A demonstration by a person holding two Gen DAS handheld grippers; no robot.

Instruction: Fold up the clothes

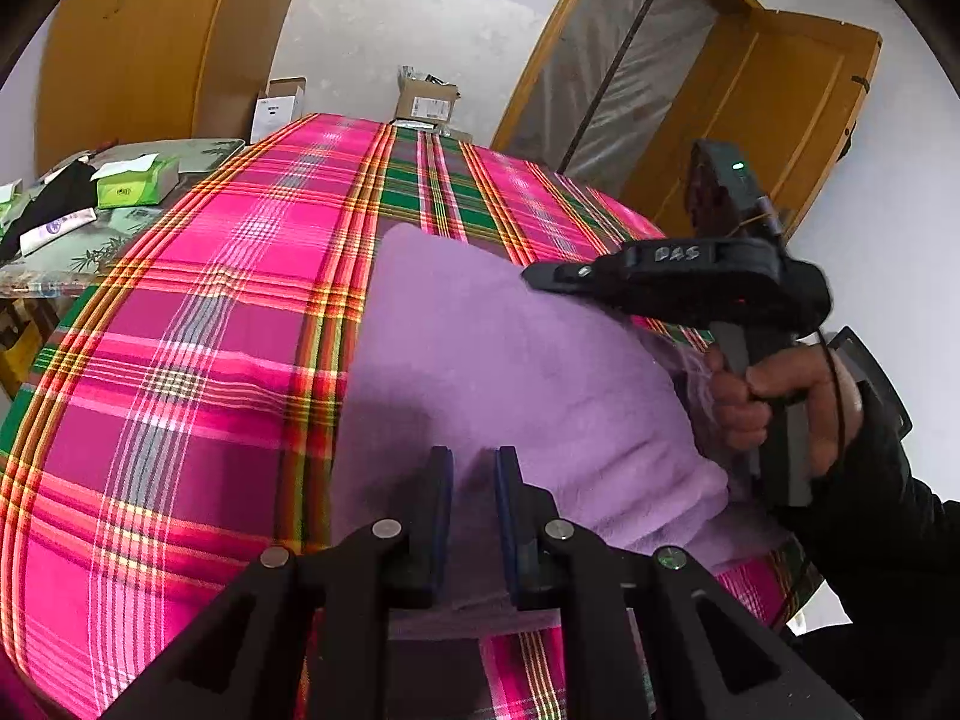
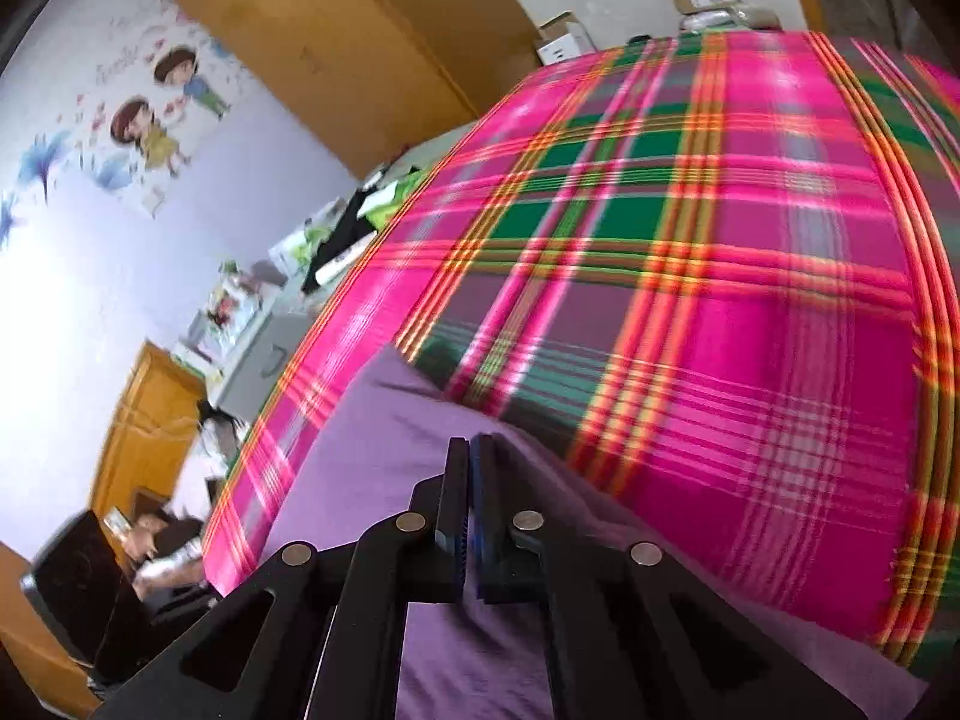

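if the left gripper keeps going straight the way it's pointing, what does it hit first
Most likely the purple garment: the left gripper points down over it, jaws slightly apart. Beyond lies the plaid cloth. Depth is hard to judge.

Both grippers are matte black plastic with chunky triangular cutouts in the linkage arms and round silver pivot screws. The left gripper (image 1: 473, 468) has blue pads lining its fingers, same on the right gripper (image 2: 470, 456). Seen from the left wrist, the right unit has "DAS" scrawled on top, a green LED and a thin black cable. The right hand (image 1: 774, 408) comes out of a black sleeve (image 1: 888, 516).
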